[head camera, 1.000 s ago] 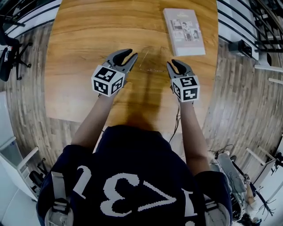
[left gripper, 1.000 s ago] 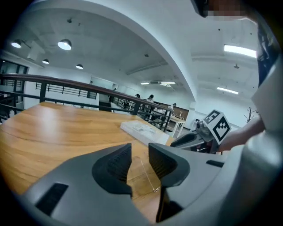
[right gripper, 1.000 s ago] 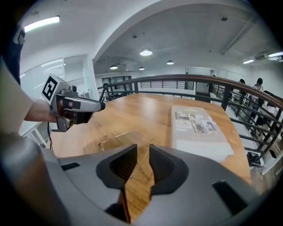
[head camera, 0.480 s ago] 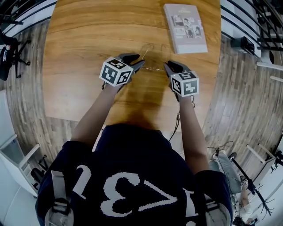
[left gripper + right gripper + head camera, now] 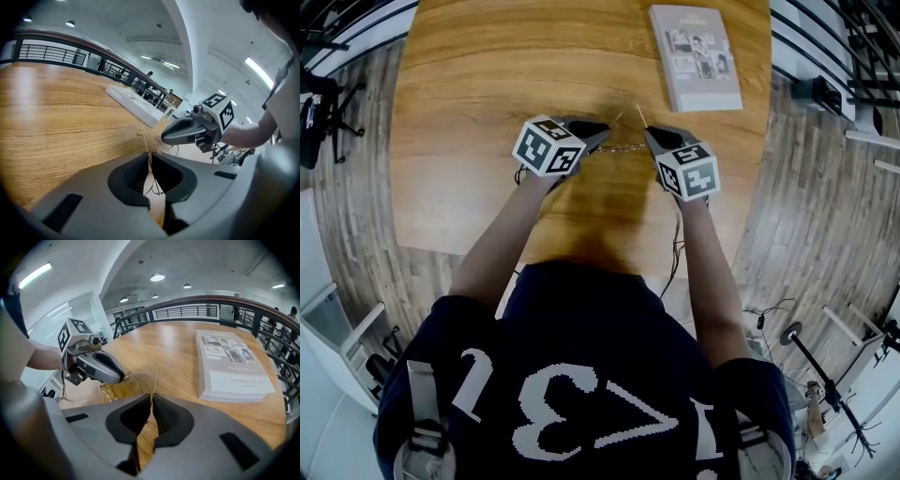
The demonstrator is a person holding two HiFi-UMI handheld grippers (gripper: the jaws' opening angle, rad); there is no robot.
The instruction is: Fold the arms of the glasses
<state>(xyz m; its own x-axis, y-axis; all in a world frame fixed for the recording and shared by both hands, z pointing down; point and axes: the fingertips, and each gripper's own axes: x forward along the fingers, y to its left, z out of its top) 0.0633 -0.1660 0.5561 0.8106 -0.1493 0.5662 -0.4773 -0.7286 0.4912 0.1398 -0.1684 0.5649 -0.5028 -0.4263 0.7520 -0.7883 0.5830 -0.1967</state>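
Thin wire-rimmed glasses (image 5: 626,147) lie on the wooden table (image 5: 478,94) between my two grippers, their arms pointing away from me. My left gripper (image 5: 605,132) has its jaws closing on the left arm of the glasses (image 5: 142,140), which runs up through the narrow gap at the tips. My right gripper (image 5: 648,135) is closing the same way on the right arm (image 5: 155,378). The left gripper view shows the right gripper (image 5: 185,131) just beyond the frame wire (image 5: 174,148). The right gripper view shows the left gripper (image 5: 99,367) above the frame (image 5: 109,393).
A grey book (image 5: 696,56) lies flat at the table's far right, also visible as the book (image 5: 232,363) past my right jaws. The table's near edge (image 5: 534,262) is close to the person's body. Wooden floor and black railings surround the table.
Both grippers came forward and down onto the glasses. The left one turned inward, opened wide, then closed on the left arm. The right one closed on the right arm.
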